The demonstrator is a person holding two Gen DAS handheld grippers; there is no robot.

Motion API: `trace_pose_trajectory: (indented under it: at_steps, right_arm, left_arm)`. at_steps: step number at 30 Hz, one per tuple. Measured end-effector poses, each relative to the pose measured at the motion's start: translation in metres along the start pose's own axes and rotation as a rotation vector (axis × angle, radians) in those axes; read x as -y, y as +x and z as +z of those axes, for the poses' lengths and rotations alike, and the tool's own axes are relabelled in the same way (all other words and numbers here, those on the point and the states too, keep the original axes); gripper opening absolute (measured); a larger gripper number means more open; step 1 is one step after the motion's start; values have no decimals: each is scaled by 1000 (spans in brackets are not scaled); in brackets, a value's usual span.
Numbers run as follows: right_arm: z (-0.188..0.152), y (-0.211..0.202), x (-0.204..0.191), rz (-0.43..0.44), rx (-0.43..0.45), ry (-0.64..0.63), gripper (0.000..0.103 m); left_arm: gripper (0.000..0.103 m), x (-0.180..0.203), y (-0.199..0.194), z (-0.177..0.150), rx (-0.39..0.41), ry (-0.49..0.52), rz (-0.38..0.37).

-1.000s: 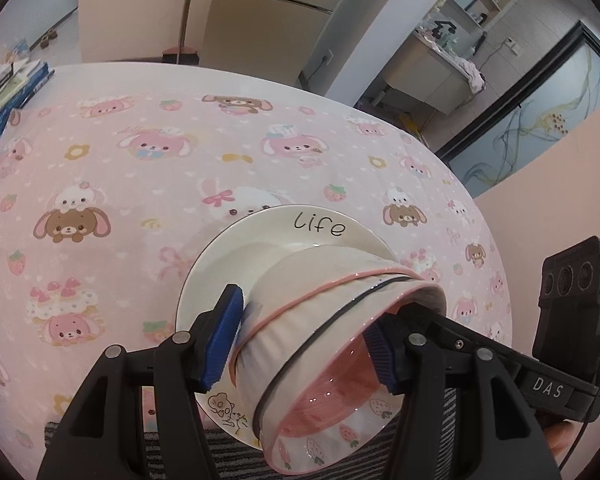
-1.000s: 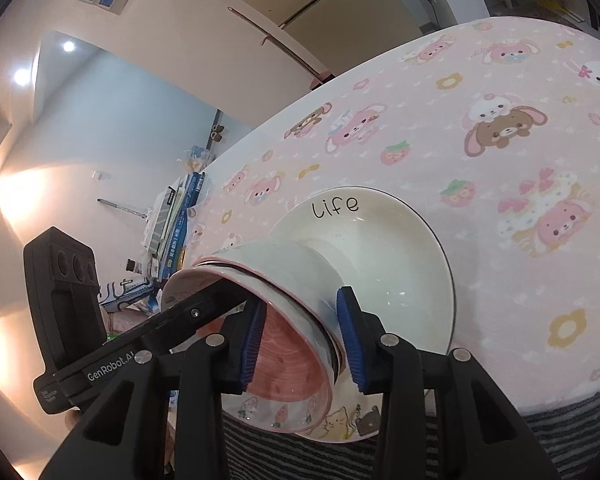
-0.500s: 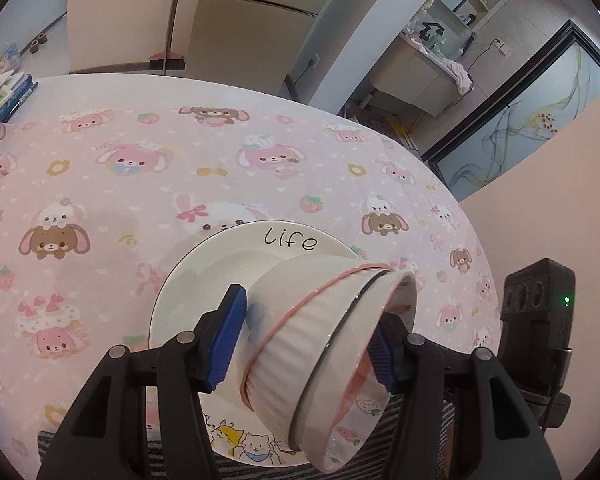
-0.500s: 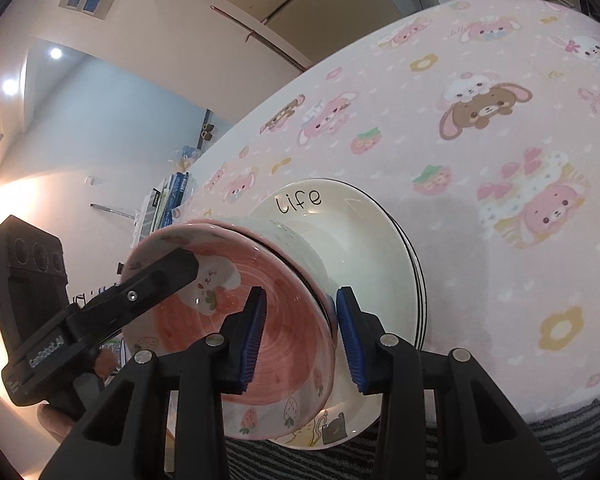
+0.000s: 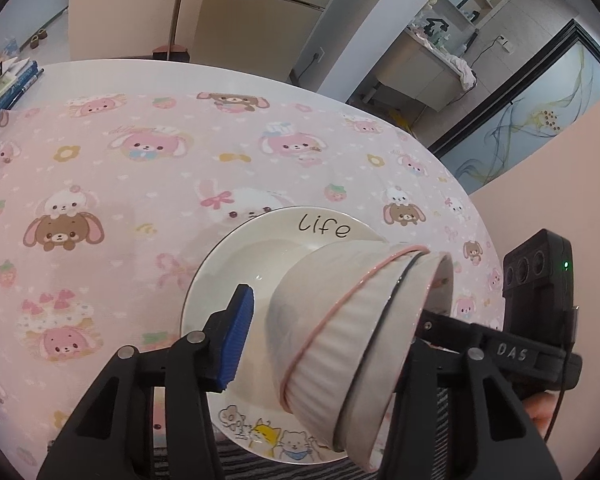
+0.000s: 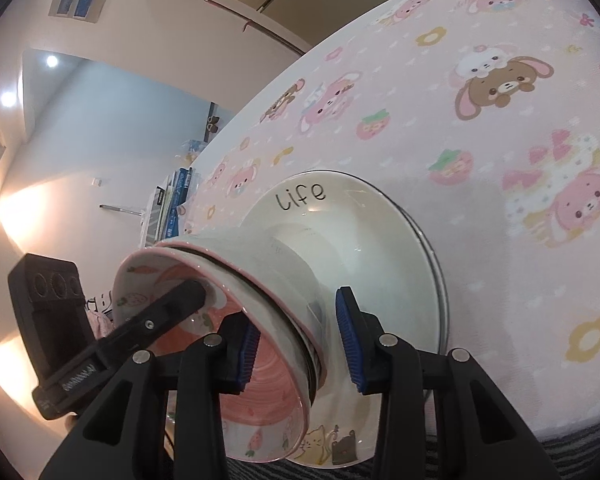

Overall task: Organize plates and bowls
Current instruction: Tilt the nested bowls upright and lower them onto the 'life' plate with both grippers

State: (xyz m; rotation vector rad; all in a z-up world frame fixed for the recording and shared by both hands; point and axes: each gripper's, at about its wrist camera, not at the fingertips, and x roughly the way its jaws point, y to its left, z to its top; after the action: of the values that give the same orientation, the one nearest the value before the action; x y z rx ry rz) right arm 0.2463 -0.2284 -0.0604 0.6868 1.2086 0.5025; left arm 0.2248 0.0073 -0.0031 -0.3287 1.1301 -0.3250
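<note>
Pinks and whites on a cartoon-print cloth

Pink cloth (image 5: 140, 184) scattered with bunnies, brown bears, strawberries, yellow flowers and tiny white hearts. White plate (image 5: 228, 264) lettered "life" in black, with little cartoon cats near the front rim. Stacked bowls (image 5: 340, 320): white ribbed outsides, one rim edged pink, one edged black; pink swirl inside (image 6: 252, 392) with strawberries and a carrot along the border. Blue ribbed pads (image 6: 348, 336) on black gripper fingers. Grey-and-black striped fabric (image 6: 580, 448) under the table's near edge.

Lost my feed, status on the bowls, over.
Left tongs open, astride rim of stacked bowls. Right tongs astride rim too, grip unclear. Bowls tilted over Life plate.
</note>
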Motion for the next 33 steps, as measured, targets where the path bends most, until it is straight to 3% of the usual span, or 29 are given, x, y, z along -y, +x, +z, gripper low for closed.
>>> trace_pose_trajectory:
  at_steps: [16,22,33]
  right_arm:
    - [14,14,-27,-59,14,-67,32]
    - [12,16,-33,-83,12,-88,32]
    - [9,12,-31,-101,-10,-97,32]
  left_arm:
    - [47,-10,-17,-17,27,39,29]
    - [45,-6,-24,-23,81,77,117]
    - [45,-6,-21,-22,83,80,113]
